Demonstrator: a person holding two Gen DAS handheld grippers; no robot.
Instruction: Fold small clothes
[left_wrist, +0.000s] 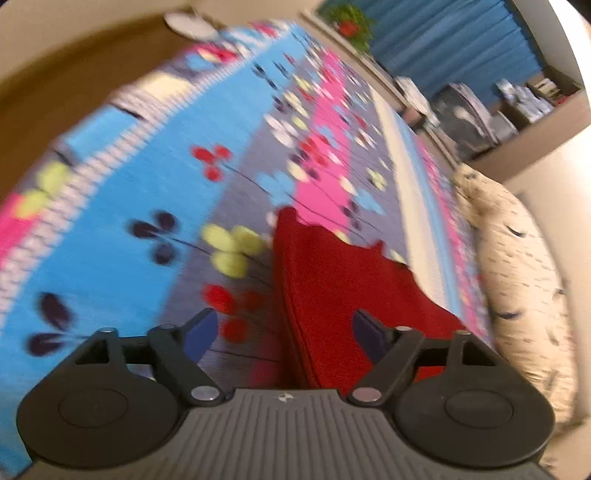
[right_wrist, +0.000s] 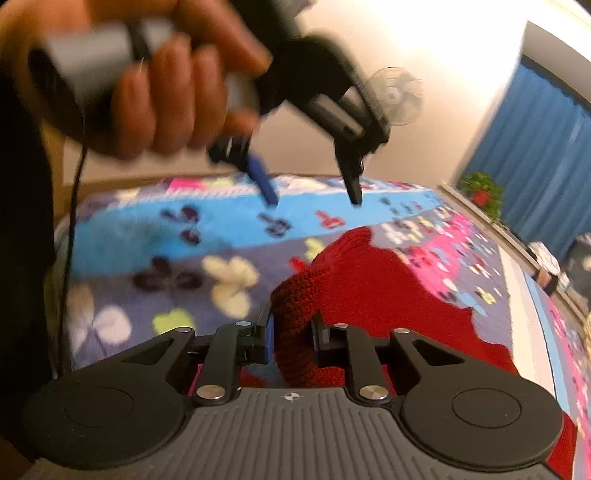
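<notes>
A red knitted garment (left_wrist: 332, 288) lies on a floral blanket (left_wrist: 147, 206). In the left wrist view my left gripper (left_wrist: 284, 328) is open, its fingers wide apart above the garment's near edge, with nothing between them. In the right wrist view my right gripper (right_wrist: 291, 332) is shut on a bunched fold of the red garment (right_wrist: 369, 288) and holds it raised. The left gripper (right_wrist: 314, 195) also shows there, held in a hand above the blanket beyond the garment, its fingers apart and empty.
The blanket (right_wrist: 147, 258) covers a bed. A patterned cream pillow (left_wrist: 517, 266) lies at the right. Blue curtains (left_wrist: 461, 40), a potted plant (left_wrist: 351, 22) and cluttered shelves (left_wrist: 517, 103) stand beyond the bed. A fan (right_wrist: 395, 96) is by the wall.
</notes>
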